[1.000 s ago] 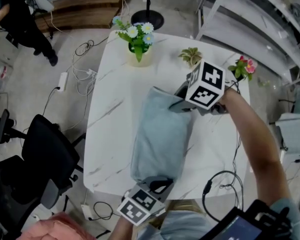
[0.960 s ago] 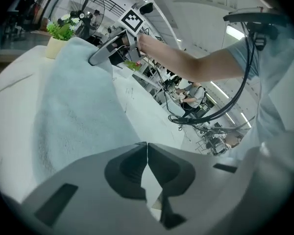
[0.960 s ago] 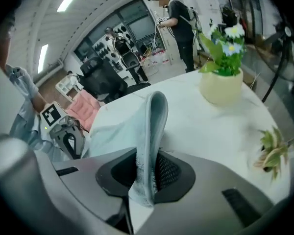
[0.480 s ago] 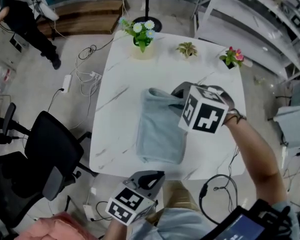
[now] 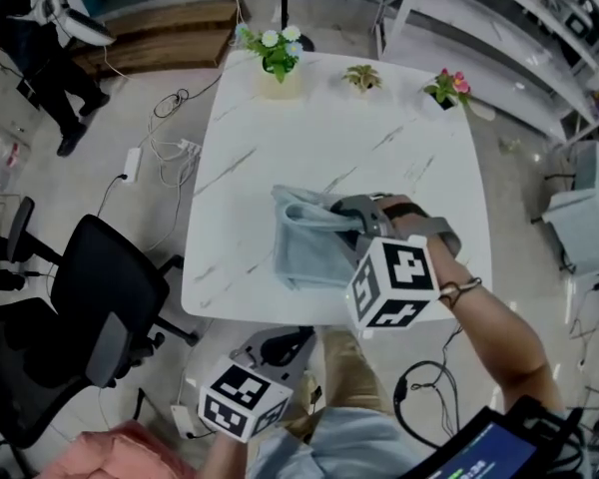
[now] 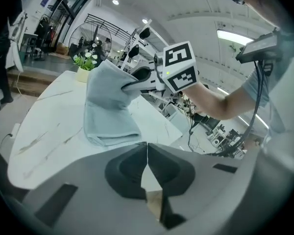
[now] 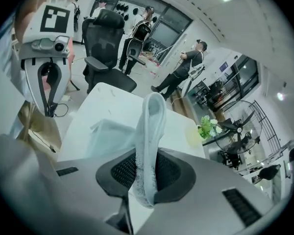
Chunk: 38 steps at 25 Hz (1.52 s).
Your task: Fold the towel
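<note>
My right gripper [image 5: 351,216] is clamped on a lifted edge of the pale blue towel [image 5: 304,252]. The rest lies bunched on the marble table [image 5: 329,138], its near right corner hidden behind my marker cube. My left gripper [image 5: 285,345] hangs off the table's near edge, jaws closed on nothing.

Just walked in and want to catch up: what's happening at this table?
A person is folding a towel on the table with two hand-held grippers. The right gripper is shut on one edge of the towel and holds it raised above the rest, which lies on the table. The left gripper is shut and empty, off the table's near edge. The fold is not yet laid down.
</note>
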Available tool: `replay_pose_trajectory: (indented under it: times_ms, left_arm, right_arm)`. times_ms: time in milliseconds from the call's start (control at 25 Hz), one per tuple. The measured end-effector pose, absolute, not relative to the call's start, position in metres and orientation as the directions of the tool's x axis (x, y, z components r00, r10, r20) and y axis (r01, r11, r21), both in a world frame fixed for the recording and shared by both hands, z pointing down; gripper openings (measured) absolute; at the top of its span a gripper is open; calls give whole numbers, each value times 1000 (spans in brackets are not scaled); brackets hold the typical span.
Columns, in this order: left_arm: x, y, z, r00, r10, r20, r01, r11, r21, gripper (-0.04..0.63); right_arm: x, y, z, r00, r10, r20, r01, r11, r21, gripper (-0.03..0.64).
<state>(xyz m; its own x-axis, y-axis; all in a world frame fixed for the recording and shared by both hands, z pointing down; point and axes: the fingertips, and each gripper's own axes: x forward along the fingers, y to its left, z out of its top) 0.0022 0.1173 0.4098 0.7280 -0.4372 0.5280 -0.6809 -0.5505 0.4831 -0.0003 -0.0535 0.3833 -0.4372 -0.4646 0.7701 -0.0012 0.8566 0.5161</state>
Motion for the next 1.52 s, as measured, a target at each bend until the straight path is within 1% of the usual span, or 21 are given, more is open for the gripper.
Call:
replay_pose_trajectory:
  times_ms: [480,680,840,1040,1120,1240,1320,1400,1520]
  left_arm:
    - [-2,138,426,728,-412,547,-677,-555,483,9]
    - [-7,142,436,721,-408,560,-685,-541,487,9]
    - [-9,140,444,716,-415,562,-692,-532,489,9]
    - [-8,132,450,714,-440,545,-697,-519,494,9]
    - [-6,128,452,713,-451,536,-699,-518,493,9]
    - [-3,120,457,709,-466,529,-703,-522,483,9]
    - [-1,117,459,705,-473,528,-707,-517,482,9]
    - [2,115,457,706,-482,519,-707,-508,491,9]
    - [4,111,456,711,-496,499,-704,-496,508,9]
  right_arm:
    - [2,-12,436,-411,-562,718,0,787,617,86]
    - [3,-3,457,-387,-587,711,28,763,645,86]
    - [3,-1,477,-374,-602,706,34,752,658,92]
    - [1,-1,485,-392,-620,679,1,738,675,97]
    - [2,2,481,-408,-592,695,-13,765,644,121]
    - [2,16,474,-440,-501,746,-31,838,544,209]
    - [5,31,466,-457,-431,778,-15,878,478,252]
    - [8,45,452,-485,-370,792,2,905,424,272]
    - [10,50,418,-564,-308,766,-28,934,355,270]
